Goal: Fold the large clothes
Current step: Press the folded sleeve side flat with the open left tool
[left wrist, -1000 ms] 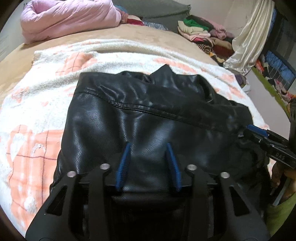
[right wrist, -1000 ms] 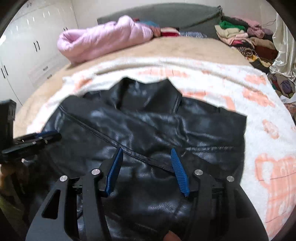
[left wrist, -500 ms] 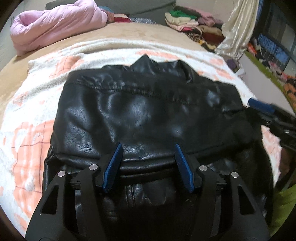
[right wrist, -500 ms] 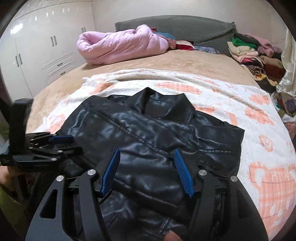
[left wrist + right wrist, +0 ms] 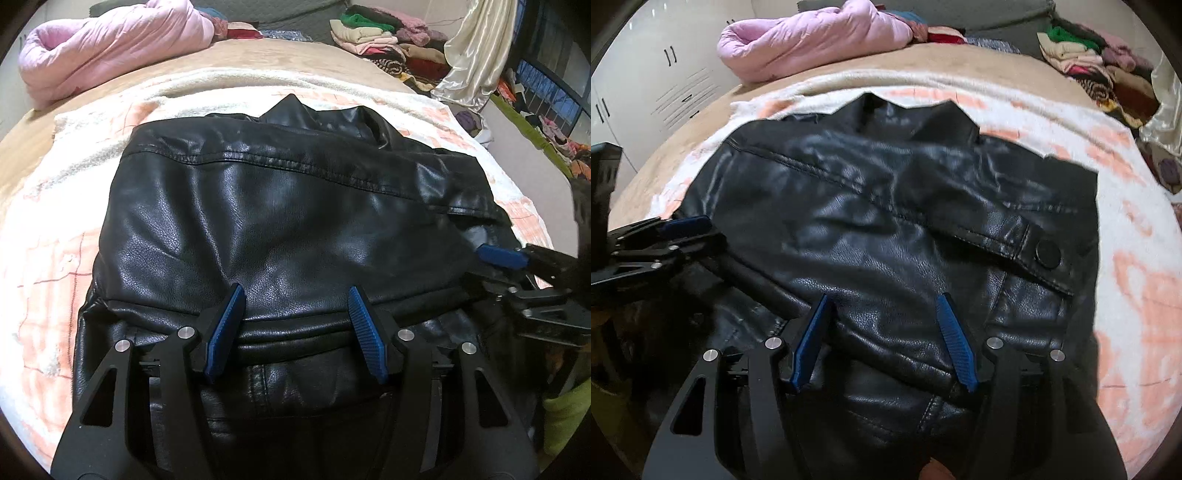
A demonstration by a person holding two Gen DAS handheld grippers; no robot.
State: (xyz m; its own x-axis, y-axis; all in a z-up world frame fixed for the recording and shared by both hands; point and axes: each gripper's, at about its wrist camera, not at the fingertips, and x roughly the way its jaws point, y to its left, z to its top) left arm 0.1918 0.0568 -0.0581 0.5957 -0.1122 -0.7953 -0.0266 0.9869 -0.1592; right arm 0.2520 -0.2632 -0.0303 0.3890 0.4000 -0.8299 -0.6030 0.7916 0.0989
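A black leather jacket [image 5: 280,206] lies on a white and orange blanket [image 5: 55,229] on the bed, its collar at the far side and its near part folded up over the body. It also shows in the right wrist view [image 5: 886,229]. My left gripper [image 5: 295,291] is open and empty, just above the folded near edge. My right gripper [image 5: 884,299] is open and empty over the jacket's right front, near a pocket flap with a button [image 5: 1048,252]. Each gripper shows at the edge of the other's view: the right one [image 5: 517,266], the left one [image 5: 676,232].
A pink quilt [image 5: 110,40] lies bundled at the far left of the bed. Stacks of folded clothes [image 5: 384,40] sit at the far right, next to a cream curtain [image 5: 476,55]. White wardrobe doors [image 5: 646,74] stand to the left.
Both grippers opened wider and let go of the jacket's near part, which now lies folded on the body. Both have drawn back slightly toward the near edge.
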